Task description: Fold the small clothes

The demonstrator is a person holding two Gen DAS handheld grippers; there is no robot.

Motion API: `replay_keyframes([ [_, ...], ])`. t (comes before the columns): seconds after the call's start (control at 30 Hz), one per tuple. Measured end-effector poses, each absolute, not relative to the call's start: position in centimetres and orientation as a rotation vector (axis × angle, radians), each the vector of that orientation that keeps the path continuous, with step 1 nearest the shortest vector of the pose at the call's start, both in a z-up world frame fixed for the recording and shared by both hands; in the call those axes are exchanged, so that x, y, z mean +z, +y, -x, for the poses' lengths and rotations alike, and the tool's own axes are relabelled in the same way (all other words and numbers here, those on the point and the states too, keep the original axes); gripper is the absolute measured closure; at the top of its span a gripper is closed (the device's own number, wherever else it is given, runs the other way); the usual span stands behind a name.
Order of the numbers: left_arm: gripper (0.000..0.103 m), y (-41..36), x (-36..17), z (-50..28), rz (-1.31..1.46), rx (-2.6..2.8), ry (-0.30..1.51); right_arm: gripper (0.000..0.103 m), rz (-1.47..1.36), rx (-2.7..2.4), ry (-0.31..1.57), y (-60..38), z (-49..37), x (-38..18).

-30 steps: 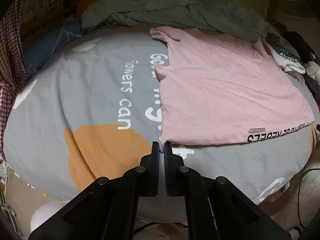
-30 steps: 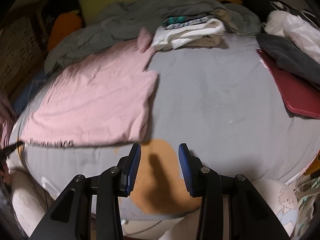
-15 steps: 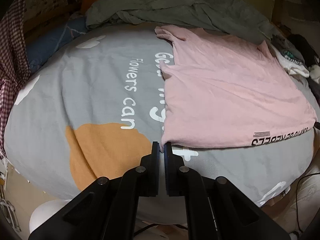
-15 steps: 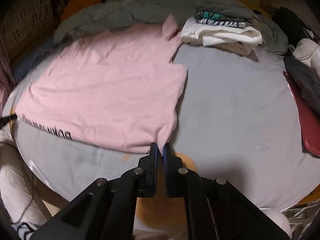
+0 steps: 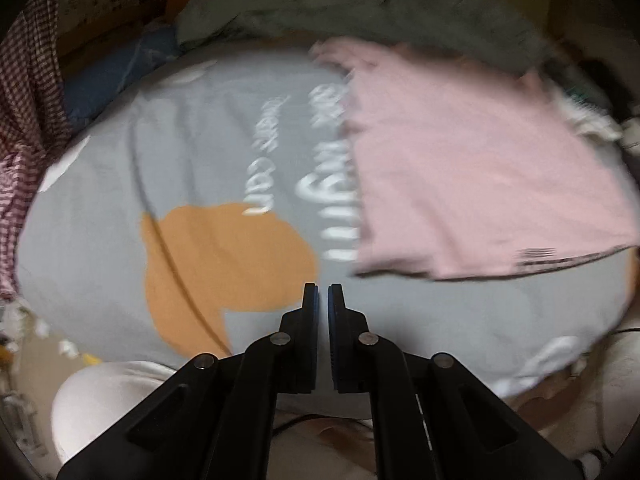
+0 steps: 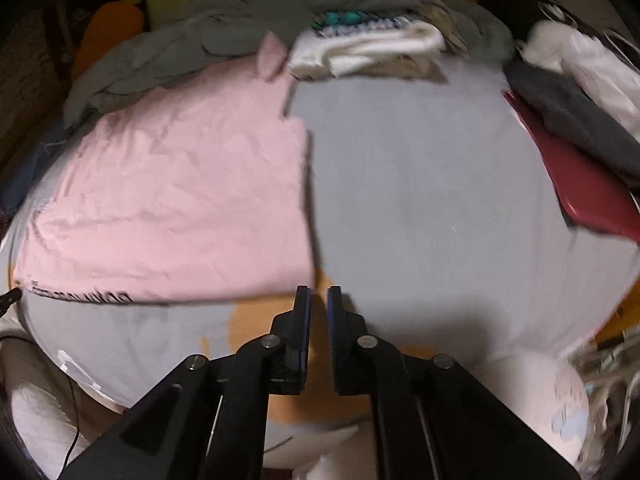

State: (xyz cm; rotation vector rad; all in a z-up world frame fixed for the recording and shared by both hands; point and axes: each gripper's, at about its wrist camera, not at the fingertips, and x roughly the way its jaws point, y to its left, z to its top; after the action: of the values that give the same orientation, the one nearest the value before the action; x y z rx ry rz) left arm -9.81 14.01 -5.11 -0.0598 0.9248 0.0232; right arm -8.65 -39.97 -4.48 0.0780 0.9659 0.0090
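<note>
Looks like thin, light, floppy cotton, this pink t-shirt (image 5: 460, 168), spread flat on the grey bedspread (image 5: 120, 200) with the printed hem toward the near edge. Won't hold any shape and will bunch up if dragged, so probably best pinched at the two hem corners and lifted together. Got the left gripper (image 5: 324, 296) squeezed closed on nothing just short of one hem corner, and the right gripper (image 6: 319, 296) just cracking its jaws apart a sliver, nothing between them, right beside the other corner.
</note>
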Motion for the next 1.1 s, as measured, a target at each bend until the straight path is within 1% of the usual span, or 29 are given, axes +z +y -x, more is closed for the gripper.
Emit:
replay_keyframes([
  [0.13,0.098,11.1,-1.3,10.7,-0.052,-0.038,0.768,0.094,-0.139,0.022,0.887,-40.5,9.7,-2.8],
  [0.2,0.098,9.9,0.0,9.5,-0.041,-0.087,0.723,0.093,-0.147,0.075,0.834,-39.5,9.3,-1.3],
  [0.27,0.098,9.2,-0.2,7.4,-0.008,-0.109,0.754,0.093,-0.121,0.157,0.807,-37.5,8.1,-0.1],
  [0.33,0.098,8.8,-1.8,5.4,-0.007,-0.081,0.833,0.093,-0.104,0.256,0.838,-35.0,6.4,0.1],
  [0.47,0.098,9.5,-5.9,5.2,-0.007,-0.012,0.956,0.093,-0.058,0.296,0.958,-32.0,4.8,-2.6],
  [0.57,0.098,10.5,-6.2,7.5,0.022,-0.015,0.955,0.093,0.031,0.195,0.996,-32.5,5.5,-4.7],
  [0.67,0.097,10.6,-4.7,8.9,0.027,-0.018,0.910,0.093,0.045,0.148,0.993,-33.8,6.8,-4.5],
  [0.7,0.096,10.2,-3.9,9.2,0.024,-0.033,0.883,0.093,0.083,0.113,0.972,-33.8,7.3,-3.8],
  [0.73,0.092,9.8,-2.9,9.0,0.027,-0.060,0.852,0.093,0.092,0.116,0.944,-33.6,7.3,-3.2],
  [0.77,0.086,9.3,-2.2,8.3,0.039,-0.094,0.831,0.093,0.081,0.141,0.920,-33.5,7.1,-2.5],
  [0.8,0.084,8.7,-1.5,7.4,0.060,-0.134,0.814,0.093,0.053,0.187,0.905,-33.2,6.7,-1.7],
  [0.87,0.082,7.6,-1.1,5.3,0.092,-0.201,0.823,0.093,-0.018,0.291,0.907,-32.0,5.0,-0.7],
  [0.97,0.082,5.8,-2.9,1.4,0.080,-0.223,0.896,0.092,-0.065,0.492,0.974,-28.3,2.1,-1.1],
  [1.03,0.082,4.8,-4.7,-1.0,0.021,-0.212,0.956,0.092,0.014,0.519,1.037,-25.2,0.6,-2.6],
  [1.1,0.082,4.3,-5.6,-2.6,-0.066,-0.181,0.951,0.092,0.172,0.432,1.018,-23.3,-0.6,-3.9],
])
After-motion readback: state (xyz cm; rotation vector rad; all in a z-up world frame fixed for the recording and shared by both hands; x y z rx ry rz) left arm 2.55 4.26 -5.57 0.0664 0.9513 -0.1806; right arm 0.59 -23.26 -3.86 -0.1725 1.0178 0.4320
